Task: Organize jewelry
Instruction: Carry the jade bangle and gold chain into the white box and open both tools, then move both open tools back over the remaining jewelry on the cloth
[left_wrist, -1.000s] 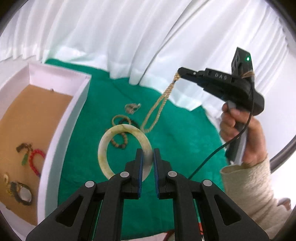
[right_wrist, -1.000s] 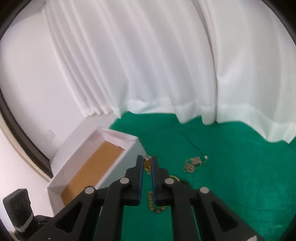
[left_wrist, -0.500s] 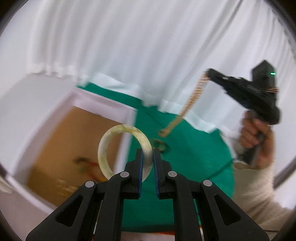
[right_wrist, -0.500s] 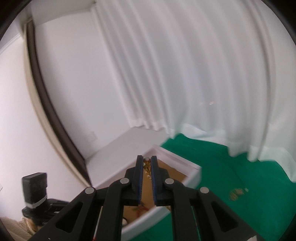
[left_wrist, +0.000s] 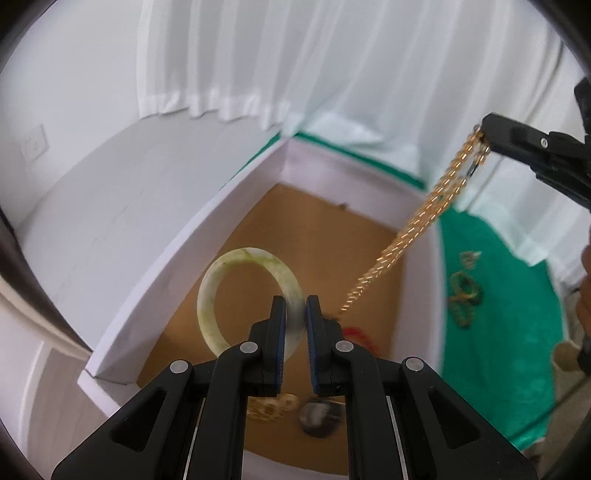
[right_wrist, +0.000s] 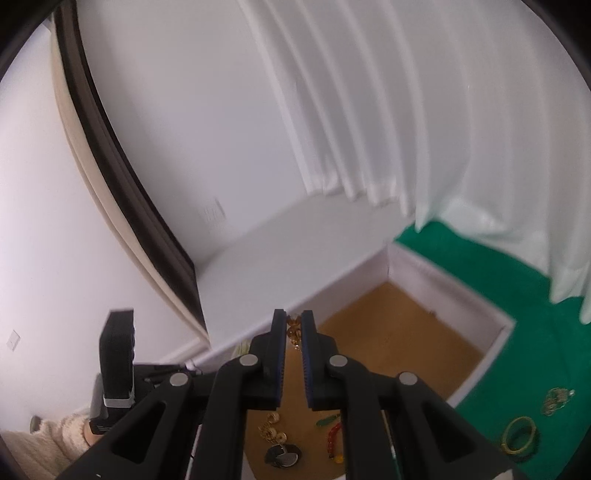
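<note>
My left gripper (left_wrist: 295, 308) is shut on a pale green jade bangle (left_wrist: 225, 273), held in the air over the white box (left_wrist: 192, 236) with a brown floor. My right gripper (right_wrist: 294, 326) is shut on a gold chain (right_wrist: 293, 332); in the left wrist view that chain (left_wrist: 417, 229) hangs slanting from the right gripper's tip down over the box. On the box floor lie a red bead bracelet (right_wrist: 333, 437), gold earrings (right_wrist: 273, 432) and a dark round piece (right_wrist: 282, 458).
The box stands on a green cloth (right_wrist: 535, 369), where a gold bangle (right_wrist: 519, 435) and a small chain piece (right_wrist: 557, 398) lie to its right. White curtains (right_wrist: 406, 110) hang behind. A white ledge (left_wrist: 110, 206) runs left of the box. A cream sleeve (right_wrist: 44, 439) shows at lower left.
Both grippers swung left from over the green cloth to above the white box, carrying the bangle and the chain. The chain now dangles over the box floor.
</note>
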